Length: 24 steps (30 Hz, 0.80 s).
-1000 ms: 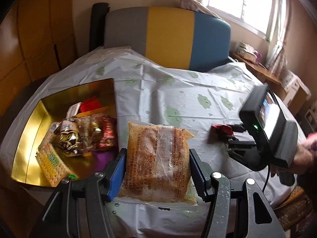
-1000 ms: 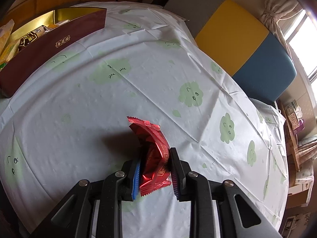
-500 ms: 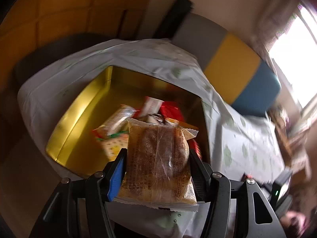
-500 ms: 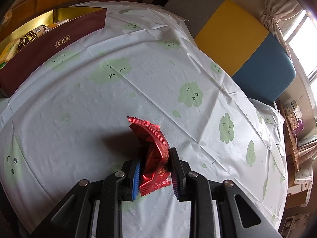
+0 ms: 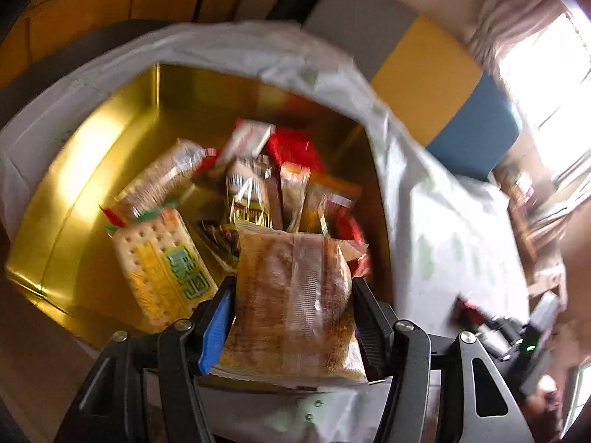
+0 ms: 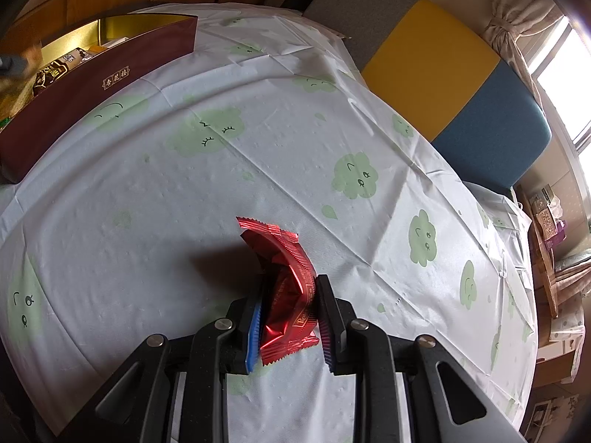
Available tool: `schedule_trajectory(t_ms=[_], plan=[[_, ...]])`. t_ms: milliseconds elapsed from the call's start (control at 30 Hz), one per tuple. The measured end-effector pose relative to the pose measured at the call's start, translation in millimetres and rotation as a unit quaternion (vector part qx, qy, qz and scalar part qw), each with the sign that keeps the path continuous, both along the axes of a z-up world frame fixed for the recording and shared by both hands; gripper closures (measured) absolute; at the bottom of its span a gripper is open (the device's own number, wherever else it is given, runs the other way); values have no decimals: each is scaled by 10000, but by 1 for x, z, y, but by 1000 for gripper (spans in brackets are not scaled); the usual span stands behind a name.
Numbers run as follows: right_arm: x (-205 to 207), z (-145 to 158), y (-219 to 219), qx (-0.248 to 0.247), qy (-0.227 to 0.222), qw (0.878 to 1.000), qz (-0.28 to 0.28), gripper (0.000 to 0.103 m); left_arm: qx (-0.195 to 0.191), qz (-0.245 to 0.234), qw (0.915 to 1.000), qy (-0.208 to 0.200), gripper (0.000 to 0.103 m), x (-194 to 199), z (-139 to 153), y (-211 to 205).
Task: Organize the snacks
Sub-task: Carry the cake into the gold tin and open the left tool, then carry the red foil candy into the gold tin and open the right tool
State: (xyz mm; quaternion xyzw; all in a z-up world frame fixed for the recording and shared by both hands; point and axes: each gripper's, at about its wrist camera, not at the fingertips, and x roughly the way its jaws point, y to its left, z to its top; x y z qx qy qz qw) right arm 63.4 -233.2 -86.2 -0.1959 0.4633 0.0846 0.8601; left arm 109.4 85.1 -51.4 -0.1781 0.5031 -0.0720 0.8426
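My left gripper (image 5: 291, 317) is shut on a clear-wrapped brown pastry packet (image 5: 291, 295) and holds it over the near edge of the gold-lined snack box (image 5: 92, 147). The box holds several snacks, among them a cracker pack (image 5: 159, 262) and foil sachets (image 5: 251, 192). My right gripper (image 6: 290, 317) is shut on a crumpled red foil snack packet (image 6: 284, 288), just above the tablecloth (image 6: 221, 192). The box shows in the right wrist view with its maroon outer wall (image 6: 96, 88) at far left.
A round table is covered with a white cloth printed with green clouds. A grey, yellow and blue chair back (image 6: 436, 59) stands beyond the table. A window and a curtain (image 6: 524, 18) are at the right, with cluttered shelves (image 6: 546, 214) below.
My left gripper has swung left with the pastry packet, from over the tablecloth to over the box, and moved closer to the snacks. The right gripper has stayed still with the red packet.
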Motion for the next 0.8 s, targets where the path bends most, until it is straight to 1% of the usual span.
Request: schedule_trajectory(t_ms=[33,100,200,333,400,433,500,567,667,800], plan=[[0,0,0,1,-2,10000,-2,77,3,52,10000,63,41,2,-4,0],[0,0,0,-4,-2,10000,-1,77,73,78,9999,9,40,1,-4,0],[0,0,0,-10,0,10000,-2,77,385,60,9991,-187,39,-5,0,0],[0,0,0,-20,-10,10000,-9,77,1222,40,9916,-413,41,-17,3,-7],[0,0,0,-22,-16,10000,-16,77,1404,38,9889,-486,43,-19,2,-8],[0,0,0,-23,-16,10000,-15,77,1637,28,9849,-571,45,-23,2,-11],[-1,-1,0,-25,-20,10000,-24,77,1902,26,9794,-671,49,-24,2,-14],[-1,0,0,-27,-20,10000,-22,77,1987,-37,9776,-690,50,-25,0,-15],[-1,0,0,-25,-22,10000,-25,77,2031,-56,9771,-634,52,-25,-3,-16],[-1,-1,0,-7,-29,10000,-50,77,1926,-22,9792,-631,52,-28,-1,-15]])
